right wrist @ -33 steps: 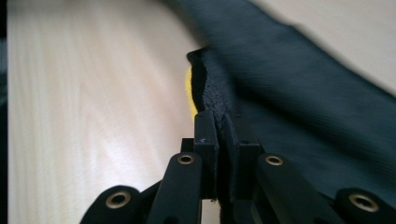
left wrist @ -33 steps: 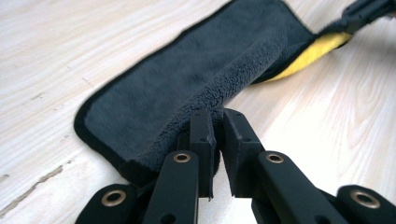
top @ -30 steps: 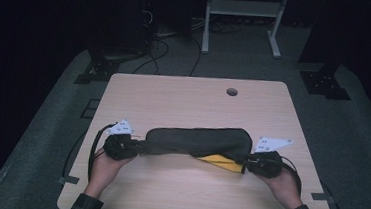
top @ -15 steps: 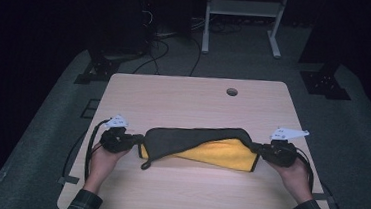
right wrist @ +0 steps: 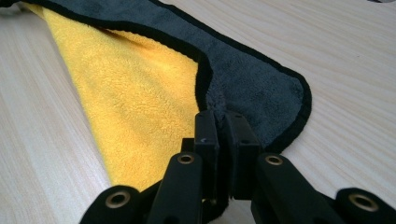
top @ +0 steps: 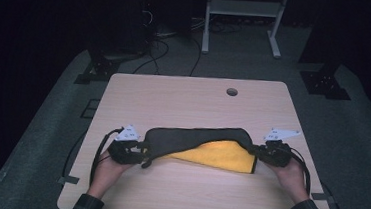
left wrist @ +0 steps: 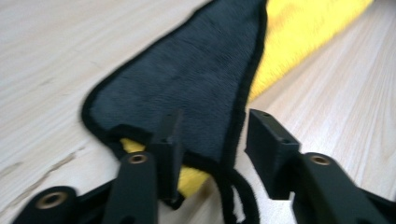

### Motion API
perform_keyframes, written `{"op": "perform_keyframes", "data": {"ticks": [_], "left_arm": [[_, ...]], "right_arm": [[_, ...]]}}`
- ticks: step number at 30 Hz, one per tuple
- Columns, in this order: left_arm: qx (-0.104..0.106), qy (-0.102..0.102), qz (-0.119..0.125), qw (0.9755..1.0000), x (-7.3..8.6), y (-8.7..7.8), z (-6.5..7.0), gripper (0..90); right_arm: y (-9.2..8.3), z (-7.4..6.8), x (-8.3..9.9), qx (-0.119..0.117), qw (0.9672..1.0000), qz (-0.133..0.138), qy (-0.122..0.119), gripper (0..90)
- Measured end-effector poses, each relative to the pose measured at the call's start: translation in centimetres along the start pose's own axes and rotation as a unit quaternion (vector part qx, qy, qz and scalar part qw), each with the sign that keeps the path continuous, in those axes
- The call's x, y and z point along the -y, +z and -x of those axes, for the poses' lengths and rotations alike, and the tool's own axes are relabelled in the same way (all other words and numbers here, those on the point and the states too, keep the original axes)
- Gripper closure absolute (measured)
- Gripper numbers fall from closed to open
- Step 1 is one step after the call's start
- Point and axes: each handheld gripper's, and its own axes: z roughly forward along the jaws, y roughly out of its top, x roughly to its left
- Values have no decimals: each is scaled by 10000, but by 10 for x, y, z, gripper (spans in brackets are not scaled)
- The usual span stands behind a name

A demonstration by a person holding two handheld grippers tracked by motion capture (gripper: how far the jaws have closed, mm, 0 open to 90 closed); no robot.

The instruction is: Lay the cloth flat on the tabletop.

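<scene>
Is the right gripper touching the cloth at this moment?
Touching. In the right gripper view, the right gripper has its jaws closed together on the dark edge of the cloth, no gap between them.

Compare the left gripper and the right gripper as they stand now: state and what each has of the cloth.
The left gripper has its jaws apart, with the cloth's corner lying loose between them; the right gripper has its jaws pressed together on the cloth's edge. The left gripper sits over the grey side with little yellow peeking out; beside the right gripper a broad yellow face lies open. Both sit low at the cloth's ends on the table.
</scene>
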Motion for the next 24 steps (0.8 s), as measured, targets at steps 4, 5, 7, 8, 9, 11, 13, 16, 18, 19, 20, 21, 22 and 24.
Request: {"op": "perform_keyframes", "data": {"ticks": [4,5,7,8,9,11,13,16,18,19,20,21,22,24], "left_arm": [[-121,248,-359,9990,3,14,5,442],[-165,280,-430,9985,4,17,6,430],[-230,312,-511,9979,5,20,5,426],[-279,344,-563,9974,6,21,4,431],[-287,370,-597,9971,6,21,3,458],[-290,372,-616,9970,6,21,3,535],[-223,349,-580,9975,5,19,2,649],[-210,350,-562,9976,3,16,2,766],[-184,320,-501,9981,2,14,1,832],[-179,277,-454,9984,2,11,0,838],[-171,221,-386,9989,1,10,-1,846],[-162,196,-349,9991,1,8,-1,847],[-153,166,-307,9993,1,7,-2,850],[-134,16,-102,9999,-1,1,-5,854]], "right_arm": [[0,0,0,-20,10000,-3,15,835],[0,0,0,-21,10000,-4,15,834],[0,1,0,-23,10000,-2,13,835],[0,1,0,-19,10000,-3,9,835],[1,1,0,-18,10000,-11,13,835],[1,0,0,-14,10000,-9,14,835],[0,1,0,-10,10000,-3,-5,835],[0,1,0,-5,10000,-2,0,835],[0,1,0,-2,10000,3,-5,835],[0,1,0,1,10000,12,-11,835],[0,1,0,5,10000,28,-13,835],[-1,1,-1,3,10000,49,-3,835],[-1,1,-1,9,10000,62,-12,835],[-2,1,-2,4,10000,96,-19,835]]}}
